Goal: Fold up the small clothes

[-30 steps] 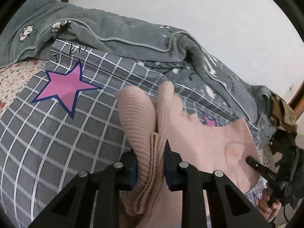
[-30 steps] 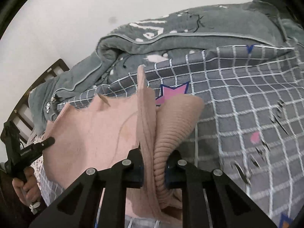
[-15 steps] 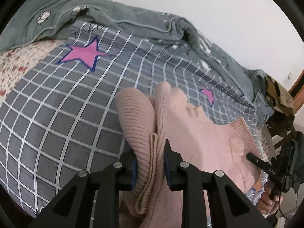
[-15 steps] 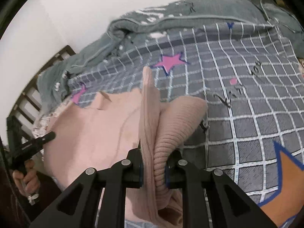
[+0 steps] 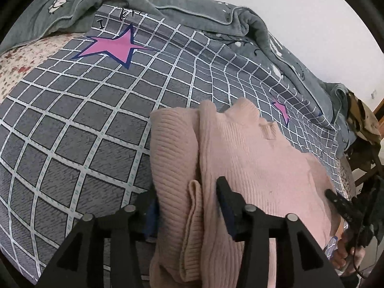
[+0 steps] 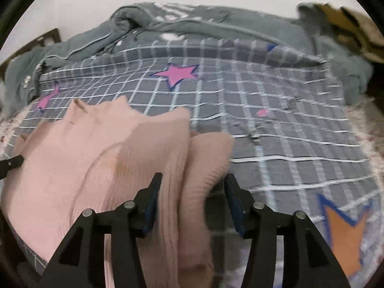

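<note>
Between the parted jaws of the left gripper and right gripper, which have just been opening, the pink ribbed sweater lies released on the grey checked bedsheet. Laying-out looks done; next, regrip an edge to fold. No legible writing.

The right wrist view is blurred by motion, so the grid of the bedcover smears near the right edge; the lower part of the pink sweater is cut off by the bottom edge in both views; the brown thing at the top right is too blurred to tell
</note>
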The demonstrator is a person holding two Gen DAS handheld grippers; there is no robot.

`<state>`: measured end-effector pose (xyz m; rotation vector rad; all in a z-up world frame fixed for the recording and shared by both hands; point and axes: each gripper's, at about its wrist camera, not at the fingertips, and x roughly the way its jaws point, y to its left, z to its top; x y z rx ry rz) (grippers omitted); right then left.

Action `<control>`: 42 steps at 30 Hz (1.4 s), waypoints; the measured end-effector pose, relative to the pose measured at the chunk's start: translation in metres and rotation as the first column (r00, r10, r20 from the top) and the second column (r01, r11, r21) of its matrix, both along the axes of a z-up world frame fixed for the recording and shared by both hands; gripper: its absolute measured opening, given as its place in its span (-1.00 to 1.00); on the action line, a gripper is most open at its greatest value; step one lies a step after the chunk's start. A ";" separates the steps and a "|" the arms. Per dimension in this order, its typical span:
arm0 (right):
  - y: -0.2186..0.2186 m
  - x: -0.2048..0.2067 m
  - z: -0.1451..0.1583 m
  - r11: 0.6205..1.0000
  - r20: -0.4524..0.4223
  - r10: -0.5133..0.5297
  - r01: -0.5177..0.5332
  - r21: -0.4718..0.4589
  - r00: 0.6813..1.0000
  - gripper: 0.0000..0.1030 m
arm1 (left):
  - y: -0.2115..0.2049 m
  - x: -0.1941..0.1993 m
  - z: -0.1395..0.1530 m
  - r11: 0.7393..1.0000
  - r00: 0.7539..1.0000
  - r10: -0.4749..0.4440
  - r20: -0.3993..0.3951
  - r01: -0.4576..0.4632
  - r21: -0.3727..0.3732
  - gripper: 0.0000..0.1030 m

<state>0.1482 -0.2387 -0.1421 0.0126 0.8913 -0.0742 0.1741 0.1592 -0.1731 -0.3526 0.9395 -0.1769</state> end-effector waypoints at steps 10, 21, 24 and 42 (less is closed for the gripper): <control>0.069 -0.039 0.056 0.996 0.185 0.078 -0.082 0.019 0.980 -0.03 | -0.003 -0.007 0.001 0.999 0.999 -0.031 0.014 0.031 0.029 -0.09; 0.154 -0.018 -0.026 0.988 0.165 0.149 -0.143 -0.050 0.975 -0.01 | -0.002 -0.013 0.002 0.996 0.999 -0.041 0.015 0.040 0.077 0.04; 0.156 0.004 -0.026 0.993 0.135 0.118 -0.115 -0.027 0.984 -0.01 | -0.001 -0.012 0.002 0.996 0.999 -0.040 0.014 0.039 0.075 0.04; 0.163 -0.027 -0.030 0.990 0.110 0.126 -0.118 -0.079 0.986 -0.01 | -0.017 -0.012 -0.005 0.996 0.998 -0.042 -0.046 0.045 0.079 0.25</control>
